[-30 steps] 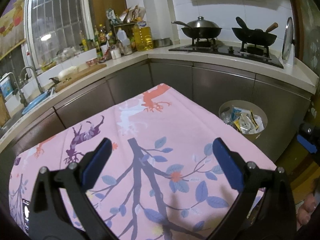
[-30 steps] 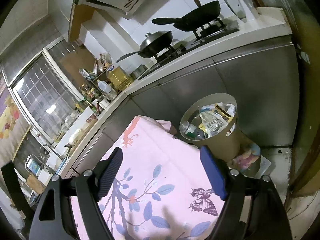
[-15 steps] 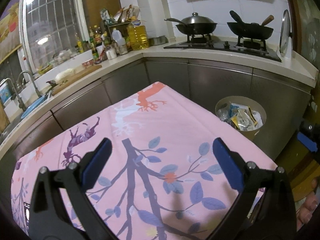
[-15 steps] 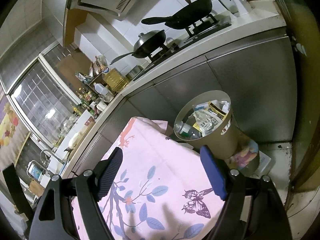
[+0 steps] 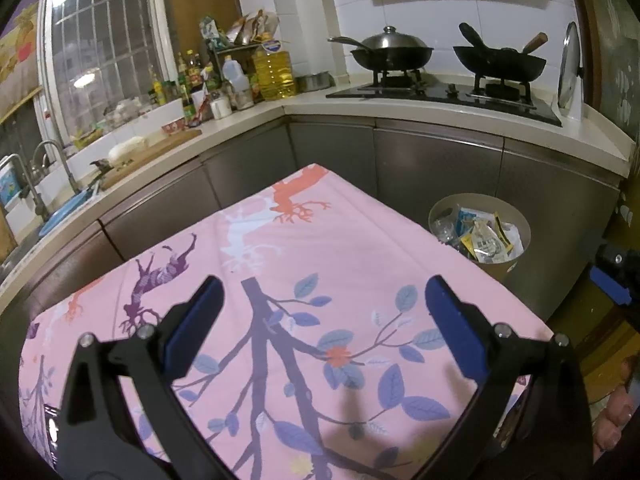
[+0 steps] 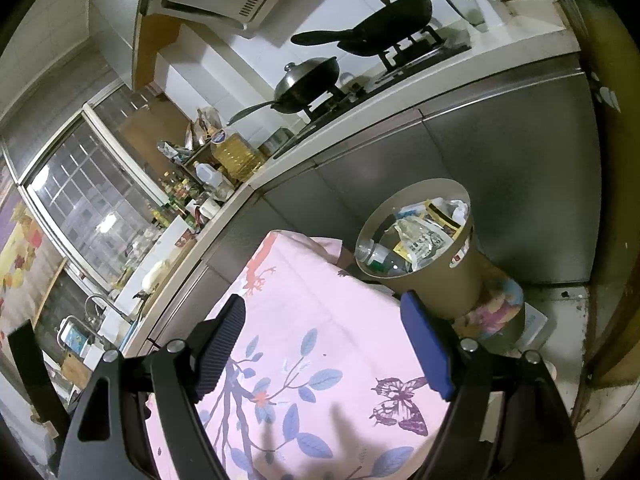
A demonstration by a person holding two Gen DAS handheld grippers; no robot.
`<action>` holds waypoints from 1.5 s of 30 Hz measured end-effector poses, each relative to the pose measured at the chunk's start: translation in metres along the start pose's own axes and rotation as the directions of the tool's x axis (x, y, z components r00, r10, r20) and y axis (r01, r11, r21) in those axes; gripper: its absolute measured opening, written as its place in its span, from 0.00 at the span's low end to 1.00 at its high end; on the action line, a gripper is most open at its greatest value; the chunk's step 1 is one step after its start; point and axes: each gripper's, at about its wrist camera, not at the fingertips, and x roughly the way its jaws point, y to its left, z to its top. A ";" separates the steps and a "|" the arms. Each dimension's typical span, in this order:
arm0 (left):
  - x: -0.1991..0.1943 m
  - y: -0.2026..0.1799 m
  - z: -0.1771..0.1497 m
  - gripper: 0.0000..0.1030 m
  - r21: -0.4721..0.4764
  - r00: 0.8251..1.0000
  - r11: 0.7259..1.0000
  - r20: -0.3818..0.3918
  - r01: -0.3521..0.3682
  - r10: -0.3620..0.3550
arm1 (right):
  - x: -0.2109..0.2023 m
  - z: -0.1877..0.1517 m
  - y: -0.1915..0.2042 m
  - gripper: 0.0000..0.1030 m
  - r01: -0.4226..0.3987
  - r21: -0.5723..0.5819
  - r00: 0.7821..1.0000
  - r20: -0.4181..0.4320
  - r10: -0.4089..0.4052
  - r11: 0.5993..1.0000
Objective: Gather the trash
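Observation:
A beige round trash bin [image 5: 518,236] stands on the floor past the table's far right corner, filled with wrappers and a plastic bottle; it also shows in the right wrist view [image 6: 456,280]. My left gripper [image 5: 324,316] is open and empty above the pink floral tablecloth [image 5: 304,264]. My right gripper [image 6: 324,336] is open and empty above the cloth [image 6: 316,316], near its right edge, with the bin just beyond. No loose trash shows on the cloth.
Grey cabinets and a white counter [image 5: 440,108] wrap behind the table, with two woks on the stove [image 5: 440,88], bottles [image 5: 276,72] and a sink [image 5: 60,208] at left. A colourful bag [image 6: 496,304] lies on the floor beside the bin.
Both views have drifted slightly: the left wrist view has pulled back and risen a little, and the right wrist view has tilted toward the bin. Both grippers stay open.

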 end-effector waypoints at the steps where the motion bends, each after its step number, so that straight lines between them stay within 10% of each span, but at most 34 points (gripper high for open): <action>1: 0.000 0.000 0.000 0.94 0.001 1.000 1.000 0.000 0.001 -0.001 | 0.000 0.000 0.001 0.75 -0.001 -0.002 1.000 0.000 0.001 1.000; 45: -0.002 0.021 -0.003 0.94 -0.069 0.999 0.997 0.019 -0.038 0.039 | 0.001 -0.010 0.017 0.75 0.020 -0.058 1.000 -0.018 -0.021 0.998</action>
